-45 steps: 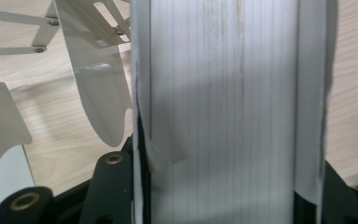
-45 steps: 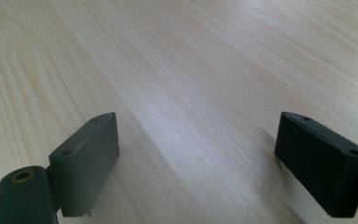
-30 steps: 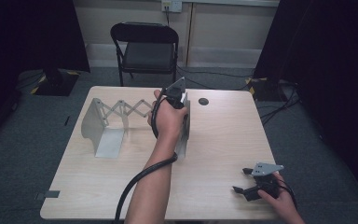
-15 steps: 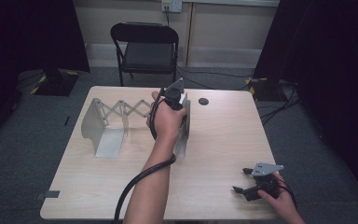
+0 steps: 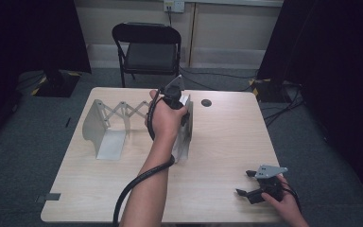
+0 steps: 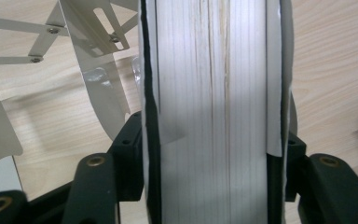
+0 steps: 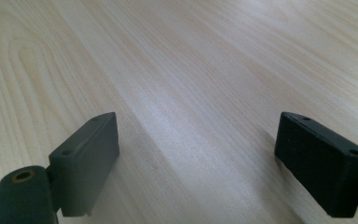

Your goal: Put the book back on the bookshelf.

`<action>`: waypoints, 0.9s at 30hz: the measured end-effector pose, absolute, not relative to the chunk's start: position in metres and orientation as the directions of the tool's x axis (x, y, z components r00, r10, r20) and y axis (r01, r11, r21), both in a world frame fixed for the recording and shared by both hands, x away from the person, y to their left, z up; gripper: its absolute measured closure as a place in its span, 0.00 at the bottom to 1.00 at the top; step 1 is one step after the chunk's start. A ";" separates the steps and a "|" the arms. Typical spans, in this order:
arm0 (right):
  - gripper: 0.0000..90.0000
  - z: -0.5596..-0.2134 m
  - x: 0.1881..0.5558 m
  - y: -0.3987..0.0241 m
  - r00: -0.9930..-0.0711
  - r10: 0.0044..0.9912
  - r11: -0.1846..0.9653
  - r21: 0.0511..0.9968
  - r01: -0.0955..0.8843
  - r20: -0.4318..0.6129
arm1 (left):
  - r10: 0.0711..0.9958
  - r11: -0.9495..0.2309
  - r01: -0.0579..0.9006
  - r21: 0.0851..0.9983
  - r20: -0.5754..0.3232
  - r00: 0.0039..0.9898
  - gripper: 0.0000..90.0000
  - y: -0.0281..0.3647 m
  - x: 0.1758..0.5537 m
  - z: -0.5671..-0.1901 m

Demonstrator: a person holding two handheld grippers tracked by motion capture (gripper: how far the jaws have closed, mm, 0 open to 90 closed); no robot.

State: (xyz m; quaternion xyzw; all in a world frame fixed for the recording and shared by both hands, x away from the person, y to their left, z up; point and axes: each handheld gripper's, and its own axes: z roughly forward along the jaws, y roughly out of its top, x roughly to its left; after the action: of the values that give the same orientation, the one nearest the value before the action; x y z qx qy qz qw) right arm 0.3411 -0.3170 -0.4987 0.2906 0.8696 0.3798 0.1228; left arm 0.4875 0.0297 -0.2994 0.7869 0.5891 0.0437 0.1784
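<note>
Left gripper (image 6: 212, 144) jaws have just been opening and stand loosely around 1 upright book (image 6: 214, 70), which stands against the metal rack (image 5: 108, 127) mid-table. It looks stiff, fairly heavy and prone to tipping, so grip it across both covers.

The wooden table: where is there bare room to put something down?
Bare wood on the light wooden table lies right of the upright book, up to the right hand-held gripper. Left is crowded by the extendable metal bookend rack.
</note>
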 end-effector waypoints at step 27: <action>0.15 -0.499 0.341 -0.317 -0.802 0.597 0.545 0.731 0.410 0.004 | 0.920 -0.306 0.889 0.340 -0.134 0.367 0.29 0.032 0.478 -0.298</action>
State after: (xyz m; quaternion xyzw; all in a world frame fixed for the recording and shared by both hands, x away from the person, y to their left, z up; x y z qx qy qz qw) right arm 0.3411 -0.3172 -0.4985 0.2893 0.8703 0.3789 0.1234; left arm 0.4783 0.0321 -0.2976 0.8068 0.5607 0.0430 0.1810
